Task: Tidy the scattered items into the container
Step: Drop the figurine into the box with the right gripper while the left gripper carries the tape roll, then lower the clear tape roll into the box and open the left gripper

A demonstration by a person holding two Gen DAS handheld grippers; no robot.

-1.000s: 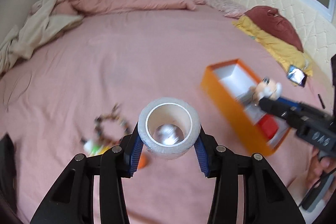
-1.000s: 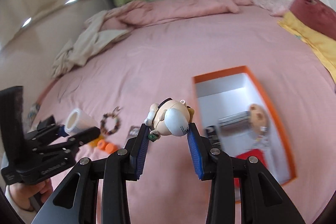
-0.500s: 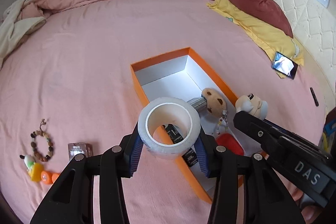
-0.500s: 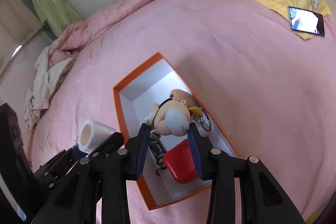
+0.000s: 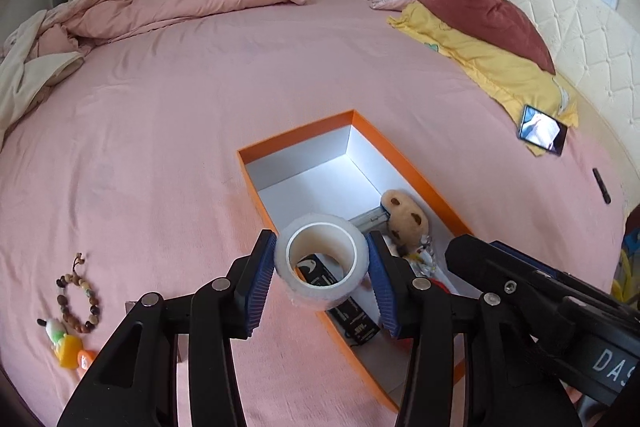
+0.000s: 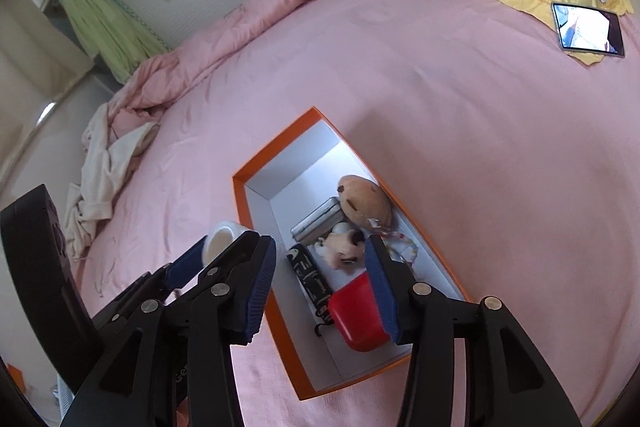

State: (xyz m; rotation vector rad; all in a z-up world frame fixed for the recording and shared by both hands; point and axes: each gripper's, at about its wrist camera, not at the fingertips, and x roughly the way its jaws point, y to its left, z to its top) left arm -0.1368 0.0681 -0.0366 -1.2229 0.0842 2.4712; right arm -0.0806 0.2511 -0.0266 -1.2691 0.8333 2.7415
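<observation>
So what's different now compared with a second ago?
The right gripper let go of the small figurine; it now lies in the orange box, jaws open. The left gripper carried the tape roll over the box edge, still clamped.

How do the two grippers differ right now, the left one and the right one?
The left gripper is shut on the tape roll; the right gripper is open and holds nothing. The left gripper hangs over the orange box's near left wall; the right gripper hangs over the box's inside, above the small toy figure. Both have black arms with blue pads.
</observation>
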